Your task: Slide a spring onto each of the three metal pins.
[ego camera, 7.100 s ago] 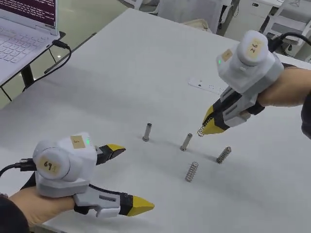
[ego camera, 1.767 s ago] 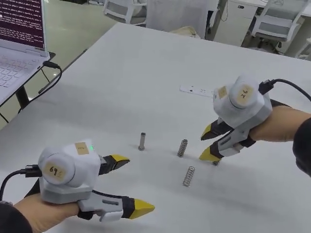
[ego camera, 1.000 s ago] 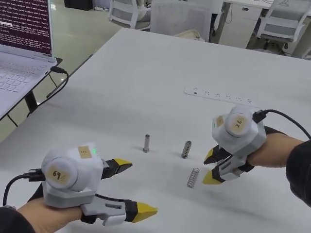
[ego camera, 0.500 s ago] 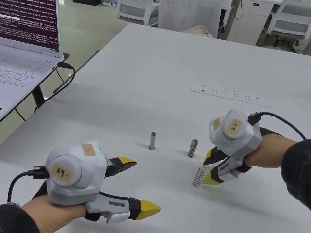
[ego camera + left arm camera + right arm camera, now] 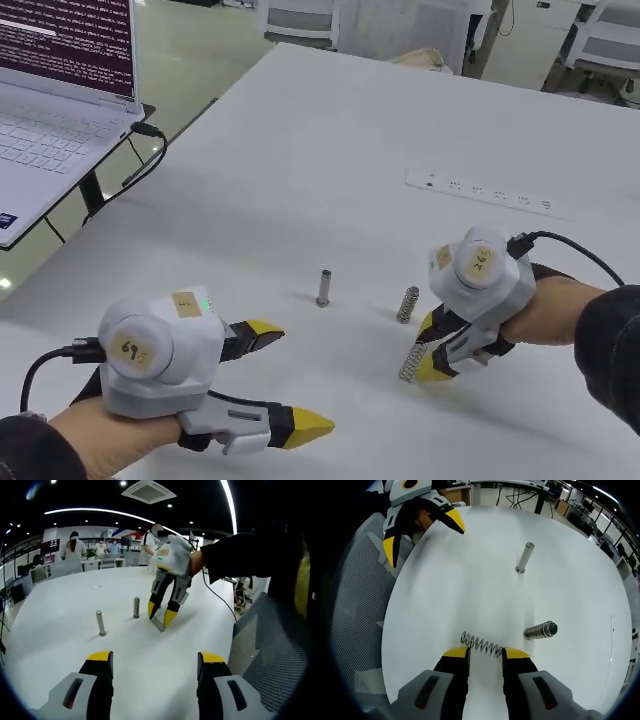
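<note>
White surface [image 5: 300, 150]: right tongs [image 5: 428, 347] appear clamped on one end of a loose spring [image 5: 409, 364], right of the bare pin [image 5: 324, 287], leaving its other end free to thread; left tongs [image 5: 290, 378] gape idle, nearer than that pin.

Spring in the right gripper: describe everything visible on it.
The spring is a slim coil of bare silvery wire, evenly wound and not squashed. The right gripper pinches it near one end between its yellow-tipped jaws, and the rest sticks out free. In the head view it hangs tilted, its lower end close to the white table; whether it touches is unclear.
</note>
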Action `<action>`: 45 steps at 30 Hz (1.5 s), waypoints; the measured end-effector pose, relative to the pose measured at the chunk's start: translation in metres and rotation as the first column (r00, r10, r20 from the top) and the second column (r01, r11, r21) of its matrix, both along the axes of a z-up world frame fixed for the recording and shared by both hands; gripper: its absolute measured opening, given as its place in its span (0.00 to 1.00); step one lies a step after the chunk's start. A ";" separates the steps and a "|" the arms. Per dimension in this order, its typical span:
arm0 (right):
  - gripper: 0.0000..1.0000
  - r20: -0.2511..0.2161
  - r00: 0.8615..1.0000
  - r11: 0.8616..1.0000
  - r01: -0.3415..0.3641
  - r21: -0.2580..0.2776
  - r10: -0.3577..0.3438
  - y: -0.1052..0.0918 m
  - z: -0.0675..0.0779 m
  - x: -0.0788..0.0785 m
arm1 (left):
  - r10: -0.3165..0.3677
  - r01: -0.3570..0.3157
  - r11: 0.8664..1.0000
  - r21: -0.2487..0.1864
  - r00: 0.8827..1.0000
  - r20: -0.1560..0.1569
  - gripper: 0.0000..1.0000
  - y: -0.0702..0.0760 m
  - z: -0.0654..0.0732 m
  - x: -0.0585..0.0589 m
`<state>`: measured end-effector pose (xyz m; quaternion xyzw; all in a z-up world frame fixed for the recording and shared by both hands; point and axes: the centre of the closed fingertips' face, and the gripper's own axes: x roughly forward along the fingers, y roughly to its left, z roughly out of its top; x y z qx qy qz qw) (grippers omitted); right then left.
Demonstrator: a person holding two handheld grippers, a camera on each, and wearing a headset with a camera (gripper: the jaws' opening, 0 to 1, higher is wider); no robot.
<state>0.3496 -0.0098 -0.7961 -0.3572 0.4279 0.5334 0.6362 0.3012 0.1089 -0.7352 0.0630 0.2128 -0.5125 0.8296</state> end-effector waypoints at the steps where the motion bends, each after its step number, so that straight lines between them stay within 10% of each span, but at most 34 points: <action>1: 0.23 -0.010 1.000 1.000 0.011 0.003 -0.011 0.000 0.000 -0.001 | 0.000 0.000 1.000 0.000 1.000 0.000 0.64 0.000 0.000 0.000; 18: 0.15 -0.141 0.989 0.998 0.049 -0.027 -0.052 0.001 0.003 -0.041 | -0.017 0.017 1.000 -0.004 1.000 0.007 0.62 -0.005 0.001 -0.004; 31: 0.15 -0.062 0.992 0.993 -0.113 -0.042 0.111 0.006 -0.002 -0.041 | -0.008 0.008 1.000 -0.008 1.000 0.010 0.61 -0.003 0.004 -0.005; 35: 0.11 -0.093 0.995 0.999 -0.028 -0.021 0.026 0.007 -0.001 -0.040 | -0.009 0.009 1.000 -0.006 1.000 0.007 0.60 -0.003 0.002 -0.006; 45: 0.14 -0.054 0.995 0.996 -0.087 -0.034 0.085 0.006 -0.002 -0.042 | -0.022 0.022 1.000 -0.007 1.000 0.009 0.60 -0.007 0.003 -0.006</action>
